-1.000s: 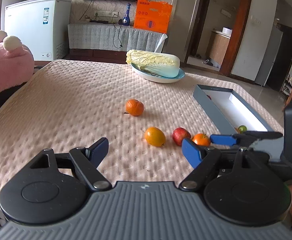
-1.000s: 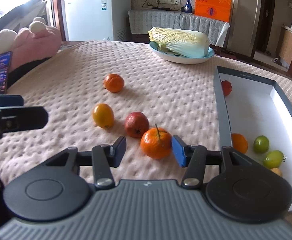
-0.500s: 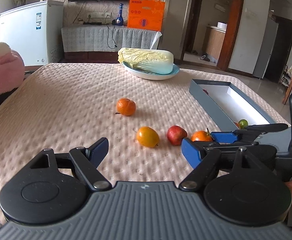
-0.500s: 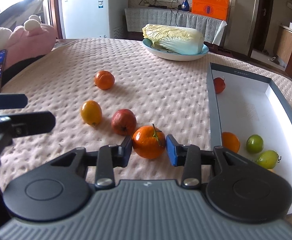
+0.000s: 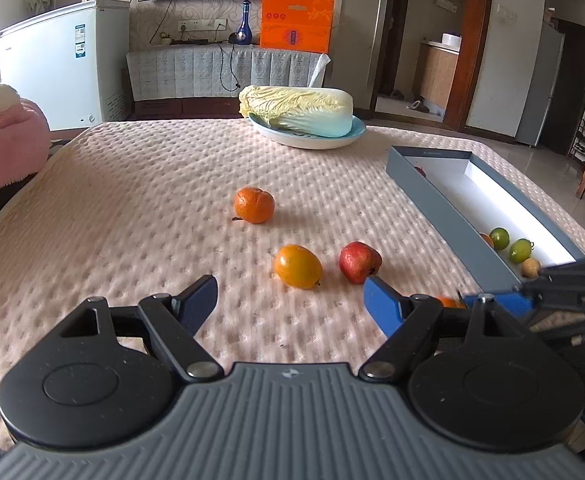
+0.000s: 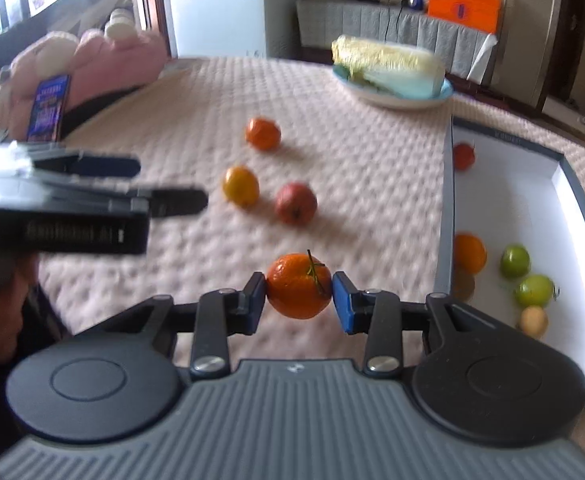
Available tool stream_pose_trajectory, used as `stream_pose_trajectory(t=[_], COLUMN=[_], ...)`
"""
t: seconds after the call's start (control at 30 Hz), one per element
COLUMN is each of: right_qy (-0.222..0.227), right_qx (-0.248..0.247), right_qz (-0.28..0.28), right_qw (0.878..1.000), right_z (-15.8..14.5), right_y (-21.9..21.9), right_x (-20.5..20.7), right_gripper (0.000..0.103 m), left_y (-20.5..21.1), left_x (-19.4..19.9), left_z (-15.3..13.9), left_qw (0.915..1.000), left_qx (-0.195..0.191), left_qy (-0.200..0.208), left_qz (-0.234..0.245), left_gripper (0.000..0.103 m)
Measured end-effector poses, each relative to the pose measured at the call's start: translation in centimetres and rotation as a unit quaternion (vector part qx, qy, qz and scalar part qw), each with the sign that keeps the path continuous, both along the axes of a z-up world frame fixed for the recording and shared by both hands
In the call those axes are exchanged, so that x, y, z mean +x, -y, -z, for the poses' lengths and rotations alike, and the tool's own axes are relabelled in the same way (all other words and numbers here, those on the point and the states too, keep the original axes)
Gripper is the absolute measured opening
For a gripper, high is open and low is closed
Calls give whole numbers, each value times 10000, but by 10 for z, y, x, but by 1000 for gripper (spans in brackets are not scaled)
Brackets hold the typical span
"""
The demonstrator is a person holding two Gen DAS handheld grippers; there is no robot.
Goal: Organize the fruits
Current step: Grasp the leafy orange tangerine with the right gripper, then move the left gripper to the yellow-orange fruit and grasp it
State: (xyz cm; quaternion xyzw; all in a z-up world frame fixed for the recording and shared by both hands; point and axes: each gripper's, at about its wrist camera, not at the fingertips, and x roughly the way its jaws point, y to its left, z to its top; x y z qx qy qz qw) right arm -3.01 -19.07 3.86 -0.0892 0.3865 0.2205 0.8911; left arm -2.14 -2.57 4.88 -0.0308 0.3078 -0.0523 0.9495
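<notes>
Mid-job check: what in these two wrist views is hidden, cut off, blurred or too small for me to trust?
- Held tangerine: in the left wrist view only a sliver shows behind the left gripper finger.
- Box: near end cut off behind the right gripper body in the right wrist view; its floor is partly hidden by the near wall in the left.
- Phone screen: blurred, unreadable.
- Whether the tangerine is lifted off the table: motion blur, unclear.

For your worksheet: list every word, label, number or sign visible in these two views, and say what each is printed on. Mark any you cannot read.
Nothing reads clearly.
Orange bag: white print along the top, too small.
Freezer stickers: too small.
Box far wall: faint print, illegible.
Phone screen: blurred.
Left gripper body, seen from the right wrist: lettering blurred.
</notes>
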Motion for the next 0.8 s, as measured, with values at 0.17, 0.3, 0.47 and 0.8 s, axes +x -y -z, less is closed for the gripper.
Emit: stream_pose_trajectory(t=[0.17,0.3,0.47,0.8], right_qy=[-150,-173,-197,-222], right_qx=[-40,-59,-56,-47], right_qz=[-39,-51,-52,-112], right_qw=[9999,9998,9998,9997], right_z=[2,2,2,2], right_y=[8,9,9,11], right_x=[-4,-5,-4,-3], right_gripper=[40,40,40,40], left_y=[11,19,17,20], left_x=[11,23,39,59], left_z=[4,9,15,26], left_qw=[9999,9997,9995,9985], left_qx=[141,191,-63,-156], left_qy=[-39,-119,-277,-439], left_qz=[91,79,-140,-300], left_gripper=[84,82,73,64])
